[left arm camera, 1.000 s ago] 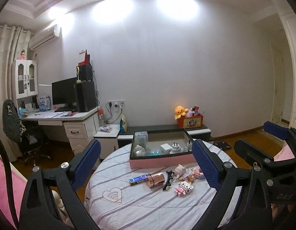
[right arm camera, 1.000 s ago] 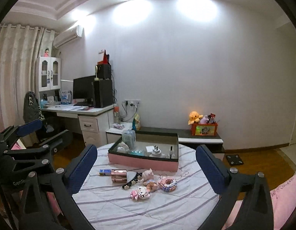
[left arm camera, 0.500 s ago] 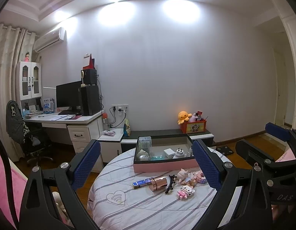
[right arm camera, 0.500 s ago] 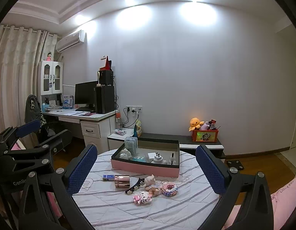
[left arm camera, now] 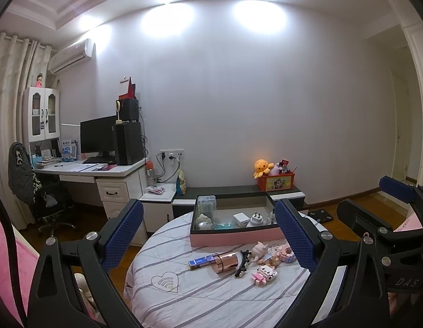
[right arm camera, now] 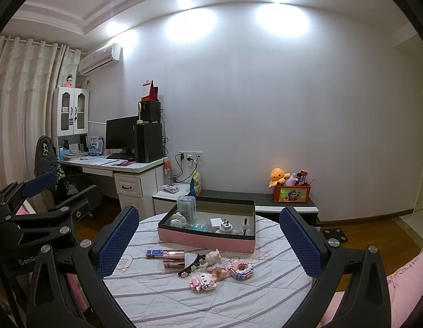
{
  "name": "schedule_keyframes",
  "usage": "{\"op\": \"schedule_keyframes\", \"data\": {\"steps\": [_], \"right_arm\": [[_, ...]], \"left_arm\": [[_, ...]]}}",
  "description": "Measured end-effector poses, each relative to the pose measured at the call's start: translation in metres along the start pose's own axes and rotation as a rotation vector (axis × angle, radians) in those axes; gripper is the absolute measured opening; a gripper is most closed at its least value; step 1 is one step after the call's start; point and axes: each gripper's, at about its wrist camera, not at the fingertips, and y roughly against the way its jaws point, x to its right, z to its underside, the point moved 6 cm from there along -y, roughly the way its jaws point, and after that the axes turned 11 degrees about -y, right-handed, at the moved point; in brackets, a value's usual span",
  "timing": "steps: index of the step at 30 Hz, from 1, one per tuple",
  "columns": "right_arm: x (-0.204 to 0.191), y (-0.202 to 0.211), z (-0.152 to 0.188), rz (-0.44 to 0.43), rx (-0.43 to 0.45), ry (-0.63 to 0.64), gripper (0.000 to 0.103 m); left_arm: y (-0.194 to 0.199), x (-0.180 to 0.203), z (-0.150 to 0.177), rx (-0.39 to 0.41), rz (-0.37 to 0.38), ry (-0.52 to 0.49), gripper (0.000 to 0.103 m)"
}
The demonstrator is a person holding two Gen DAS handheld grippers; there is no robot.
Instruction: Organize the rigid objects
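Observation:
A round table with a striped cloth point(left arm camera: 200, 295) point(right arm camera: 162, 298) carries a pink box point(left arm camera: 233, 239) point(right arm camera: 206, 239) that holds a white plug, a clear case and other small things. In front of the box lie a blue packet point(left arm camera: 202, 261), a rose-gold cylinder point(left arm camera: 225, 262) point(right arm camera: 173, 258), a black hair clip point(left arm camera: 243, 263) point(right arm camera: 191, 266), a pig figure point(right arm camera: 213, 257) and pink block toys point(left arm camera: 264, 273) point(right arm camera: 203, 281). My left gripper point(left arm camera: 208, 204) and right gripper point(right arm camera: 208, 210) both hang open and empty, short of the table.
A white desk point(left arm camera: 102, 172) with monitor and computer stands at the back left, with a draped office chair point(left arm camera: 22, 175) beside it. A low dark bench point(right arm camera: 238, 195) with a red toy box point(right arm camera: 292, 194) runs along the wall. Pink bedding shows at the bottom corners.
Both views have drawn back and tilted up a little, so the table sits slightly lower and smaller. Both grippers stay open and the objects have not moved.

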Motion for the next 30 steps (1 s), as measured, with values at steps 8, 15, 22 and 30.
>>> {"op": "schedule_keyframes", "data": {"steps": [8,15,22,30], "right_arm": [[0.001,0.001,0.0,-0.002,0.002,-0.001,0.103],[0.003,0.0,0.0,0.0,-0.001,-0.004,0.103],[0.007,-0.008,0.008,0.006,-0.033,-0.006,0.103],[0.02,-0.051,0.053,0.029,-0.161,-0.016,0.103]], "left_arm": [[-0.001,0.002,-0.001,0.006,-0.004,-0.001,0.099],[-0.003,0.002,0.0,0.006,-0.004,0.0,0.1],[-0.021,0.006,0.015,-0.041,0.017,-0.001,0.102],[-0.078,0.019,0.08,-0.224,0.111,0.033,0.102]]}}
